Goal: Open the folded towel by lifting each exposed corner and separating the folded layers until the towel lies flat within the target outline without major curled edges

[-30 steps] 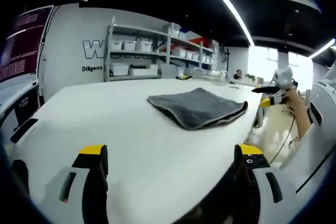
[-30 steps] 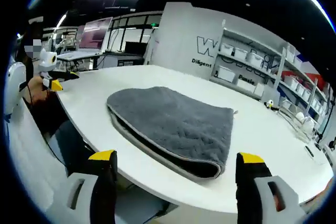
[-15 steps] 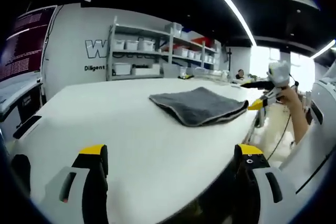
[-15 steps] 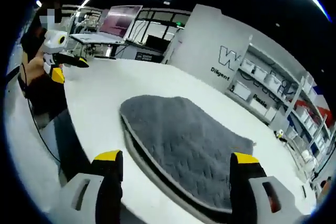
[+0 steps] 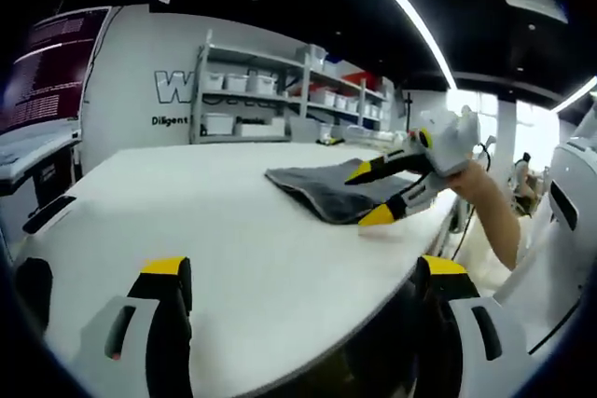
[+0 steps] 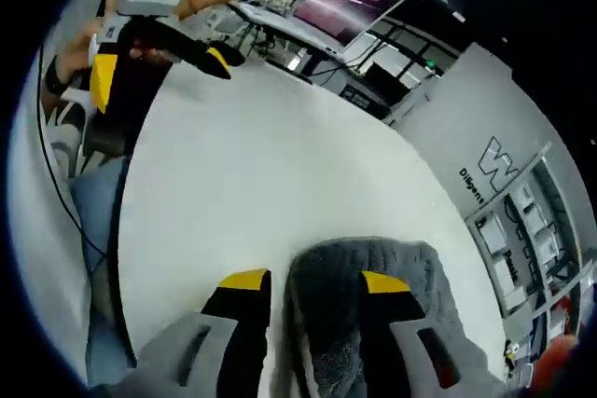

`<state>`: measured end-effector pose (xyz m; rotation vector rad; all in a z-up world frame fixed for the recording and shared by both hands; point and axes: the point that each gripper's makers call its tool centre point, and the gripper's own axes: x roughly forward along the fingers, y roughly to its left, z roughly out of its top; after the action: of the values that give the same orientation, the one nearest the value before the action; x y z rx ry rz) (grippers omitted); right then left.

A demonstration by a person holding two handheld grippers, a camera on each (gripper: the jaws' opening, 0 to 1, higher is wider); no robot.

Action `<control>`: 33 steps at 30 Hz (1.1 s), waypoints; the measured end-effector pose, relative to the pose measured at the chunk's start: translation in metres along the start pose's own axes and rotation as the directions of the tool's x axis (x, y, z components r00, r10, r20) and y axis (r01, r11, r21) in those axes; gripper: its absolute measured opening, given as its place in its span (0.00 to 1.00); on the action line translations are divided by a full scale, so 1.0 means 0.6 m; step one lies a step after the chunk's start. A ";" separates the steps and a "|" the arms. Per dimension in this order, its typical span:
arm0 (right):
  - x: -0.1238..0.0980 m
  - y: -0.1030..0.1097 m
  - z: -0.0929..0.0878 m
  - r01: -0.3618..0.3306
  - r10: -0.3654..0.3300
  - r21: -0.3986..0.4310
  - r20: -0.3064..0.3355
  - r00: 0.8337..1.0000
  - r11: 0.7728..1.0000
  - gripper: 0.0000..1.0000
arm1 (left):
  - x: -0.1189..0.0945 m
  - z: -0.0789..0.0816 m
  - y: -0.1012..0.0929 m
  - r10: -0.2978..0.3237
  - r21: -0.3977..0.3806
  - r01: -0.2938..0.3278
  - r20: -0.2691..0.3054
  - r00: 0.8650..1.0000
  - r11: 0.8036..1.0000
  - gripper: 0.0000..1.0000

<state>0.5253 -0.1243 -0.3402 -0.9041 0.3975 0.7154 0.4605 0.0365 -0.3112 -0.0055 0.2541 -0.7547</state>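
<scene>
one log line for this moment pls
stage: reaching corner | right gripper: open, fingers astride edge of folded towel | left gripper: open, above table | towel: folded

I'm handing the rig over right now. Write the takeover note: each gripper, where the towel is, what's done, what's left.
Right gripper: jaws open, straddling the near edge of the folded grey towel; not closed on it yet. In the left gripper view it sits at the towel's edge.
Left gripper: open, holding nothing, hanging over the near side of the white table, well short of the towel.
Towel: folded, lying on the table near its edge.
Done: approach to the first edge. No layer lifted.
Left: pinch the edge, peel the layers apart, open every fold, flatten. I see no target outline from here.
</scene>
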 end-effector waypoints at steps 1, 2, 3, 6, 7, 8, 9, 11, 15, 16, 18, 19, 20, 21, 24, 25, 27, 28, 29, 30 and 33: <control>0.006 0.000 -0.003 -0.007 0.007 0.001 -0.009 1.000 1.000 0.27 | 0.000 0.000 0.000 0.000 -0.001 0.000 0.002 1.000 1.000 0.98; 0.007 0.001 -0.008 -0.014 0.014 0.004 -0.026 1.000 1.000 0.24 | -0.001 -0.001 0.000 0.000 -0.003 0.000 0.003 1.000 1.000 0.98; 0.010 0.000 -0.008 -0.012 0.012 0.002 -0.027 1.000 1.000 0.20 | -0.001 -0.001 0.000 -0.001 -0.004 0.001 0.003 1.000 1.000 0.98; 0.007 0.000 -0.012 -0.031 0.030 -0.004 -0.039 0.999 1.000 0.10 | 0.000 -0.002 0.000 -0.003 -0.008 0.004 0.006 1.000 1.000 0.98; 0.005 0.000 -0.009 -0.039 0.039 0.006 -0.029 0.999 0.999 0.06 | 0.000 -0.002 0.000 -0.004 -0.009 0.004 0.006 1.000 1.000 0.98; 0.003 0.001 -0.004 -0.048 0.048 0.036 -0.006 0.999 0.998 0.02 | 0.001 -0.002 0.000 -0.005 -0.010 0.005 0.007 1.000 1.000 0.98; 0.000 0.001 -0.002 -0.061 0.060 0.067 0.010 0.998 0.996 0.02 | 0.002 -0.002 0.000 -0.006 -0.011 0.006 0.007 1.000 1.000 0.98; -0.008 -0.005 0.001 -0.079 0.074 0.135 0.040 0.996 0.988 0.01 | 0.004 -0.002 -0.001 -0.008 -0.012 0.009 0.008 1.000 1.000 0.98; -0.022 -0.016 0.012 -0.148 0.117 0.272 0.129 0.985 0.951 0.01 | 0.010 -0.001 -0.005 -0.019 -0.010 0.019 0.007 1.000 1.000 0.98; -0.021 -0.023 0.014 -0.167 0.125 0.301 0.154 0.980 0.939 0.00 | 0.011 0.000 -0.006 -0.020 -0.009 0.020 0.008 1.000 1.000 0.98; -0.031 -0.038 0.015 -0.179 0.120 0.342 0.186 0.975 0.922 0.00 | 0.015 0.001 -0.009 -0.024 -0.006 0.024 0.004 1.000 1.000 0.98; -0.037 -0.047 0.016 -0.180 0.114 0.354 0.199 0.973 0.918 0.00 | 0.017 0.001 -0.010 -0.027 -0.003 0.027 0.002 1.000 1.000 0.98; -0.044 -0.056 0.017 -0.190 0.113 0.374 0.219 0.969 0.908 0.00 | 0.020 0.001 -0.012 -0.032 -0.001 0.032 -0.002 0.999 0.999 0.98; -0.051 -0.065 0.018 -0.205 0.116 0.397 0.238 0.964 0.895 0.00 | 0.023 0.002 -0.015 -0.038 0.002 0.038 -0.007 0.999 0.999 0.98; -0.075 -0.110 0.011 -0.177 0.061 0.431 0.270 0.961 0.885 0.00 | 0.030 0.005 -0.020 -0.042 0.007 0.042 -0.011 0.999 0.999 0.98; -0.085 -0.133 0.002 -0.144 0.028 0.433 0.263 0.964 0.890 0.00 | 0.033 0.006 -0.022 -0.043 0.008 0.043 -0.011 0.999 0.999 0.98; -0.111 -0.185 -0.023 -0.069 -0.049 0.456 0.242 0.969 0.887 0.00 | 0.037 0.008 -0.025 -0.045 0.009 0.045 -0.012 0.999 0.999 0.98; -0.125 -0.213 -0.038 -0.037 -0.083 0.469 0.233 0.969 0.882 0.00 | 0.041 0.009 -0.028 -0.046 0.012 0.046 -0.016 0.999 0.999 0.98; -0.131 -0.222 -0.044 -0.026 -0.096 0.476 0.230 0.969 0.879 0.00 | 0.043 0.010 -0.029 -0.047 0.018 0.047 -0.021 0.999 0.999 0.98; -0.161 -0.276 -0.081 0.051 -0.170 0.504 0.192 0.966 0.862 0.00 | 0.046 0.010 -0.031 -0.046 0.023 0.046 -0.025 0.999 0.999 0.98; -0.226 -0.376 -0.178 0.238 -0.316 0.532 0.059 0.947 0.813 0.00 | 0.052 0.014 -0.033 -0.040 0.030 0.041 -0.026 0.999 0.999 0.98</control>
<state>0.5877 -0.3589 -0.1922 -0.3761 0.2973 0.3651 0.4709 -0.0001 -0.3082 0.0277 0.2670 -0.7996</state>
